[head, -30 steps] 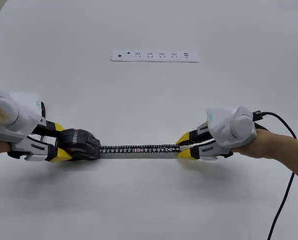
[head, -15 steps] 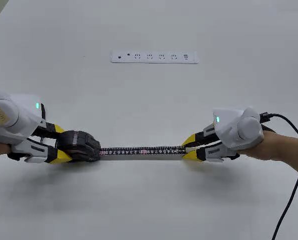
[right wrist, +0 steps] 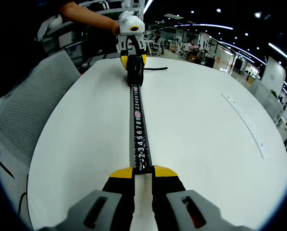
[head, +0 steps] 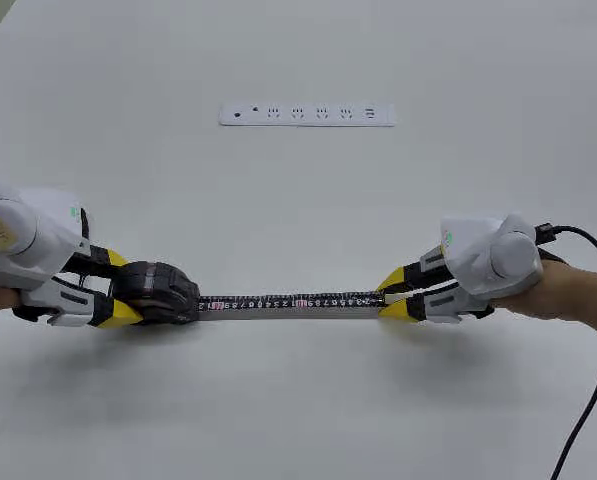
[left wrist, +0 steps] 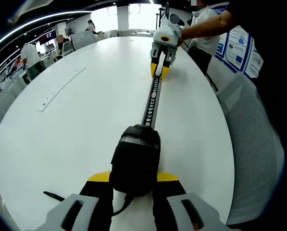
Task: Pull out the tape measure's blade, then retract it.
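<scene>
The black tape measure case (head: 160,292) rests on the white table at the left, with my left gripper (head: 118,290) shut on it; in the left gripper view the case (left wrist: 136,159) sits between the yellow-tipped jaws. Its blade (head: 293,302) runs flat along the table to the right, numbers facing up. My right gripper (head: 393,295) is shut on the blade's end. In the right gripper view the blade (right wrist: 138,130) stretches from my right gripper (right wrist: 142,172) away to the case (right wrist: 134,72).
A white power strip (head: 306,114) lies at the far middle of the table (head: 298,400). A black cable (head: 578,400) trails from the right gripper off the near right edge. Mesh chairs (left wrist: 251,130) stand beside the table.
My right gripper has moved further right with the blade's end, so more blade is out. The left gripper and case have stayed put.
</scene>
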Available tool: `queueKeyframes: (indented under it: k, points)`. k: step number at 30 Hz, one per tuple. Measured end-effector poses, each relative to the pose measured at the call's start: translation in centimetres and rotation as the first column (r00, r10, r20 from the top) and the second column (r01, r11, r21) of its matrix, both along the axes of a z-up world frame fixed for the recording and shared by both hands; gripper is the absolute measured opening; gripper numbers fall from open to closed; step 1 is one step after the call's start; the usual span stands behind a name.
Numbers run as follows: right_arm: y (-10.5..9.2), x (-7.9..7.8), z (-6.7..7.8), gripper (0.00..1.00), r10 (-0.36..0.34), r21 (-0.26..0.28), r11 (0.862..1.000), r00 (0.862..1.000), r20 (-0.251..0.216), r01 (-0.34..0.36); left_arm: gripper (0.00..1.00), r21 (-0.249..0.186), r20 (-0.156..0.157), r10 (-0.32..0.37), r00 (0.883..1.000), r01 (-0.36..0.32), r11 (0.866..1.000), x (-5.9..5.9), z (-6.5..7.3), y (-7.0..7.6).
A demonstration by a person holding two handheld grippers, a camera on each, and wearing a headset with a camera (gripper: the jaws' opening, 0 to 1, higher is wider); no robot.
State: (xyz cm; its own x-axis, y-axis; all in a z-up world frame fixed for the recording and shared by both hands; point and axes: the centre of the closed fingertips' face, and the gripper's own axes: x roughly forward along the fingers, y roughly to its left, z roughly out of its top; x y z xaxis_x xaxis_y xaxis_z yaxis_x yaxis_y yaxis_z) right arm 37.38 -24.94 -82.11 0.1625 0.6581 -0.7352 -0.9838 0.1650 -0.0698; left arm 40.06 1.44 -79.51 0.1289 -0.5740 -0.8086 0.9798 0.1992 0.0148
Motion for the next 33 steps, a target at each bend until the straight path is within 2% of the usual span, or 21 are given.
queueKeyframes:
  k: [12, 20, 33]
  points:
    - [-1.5, -0.2, -0.2, 0.11, -0.012, -0.022, 1.000, 1.000, 0.000, 0.012, 0.28, 0.010, 0.000, -0.007, 1.000, 0.007, 1.000, -0.1, -0.1, -0.1]
    - [-1.4, -0.2, -0.4, 0.12, 0.006, -0.054, 0.999, 1.000, 0.015, -0.005, 0.28, 0.043, 0.003, -0.020, 1.000, 0.020, 0.999, -0.1, -0.2, -0.2]
    - [-1.3, 0.0, -0.7, 0.14, 0.018, -0.072, 0.997, 0.999, 0.032, -0.016, 0.29, 0.046, 0.002, -0.023, 1.000, 0.023, 0.999, 0.1, -0.4, -0.1]
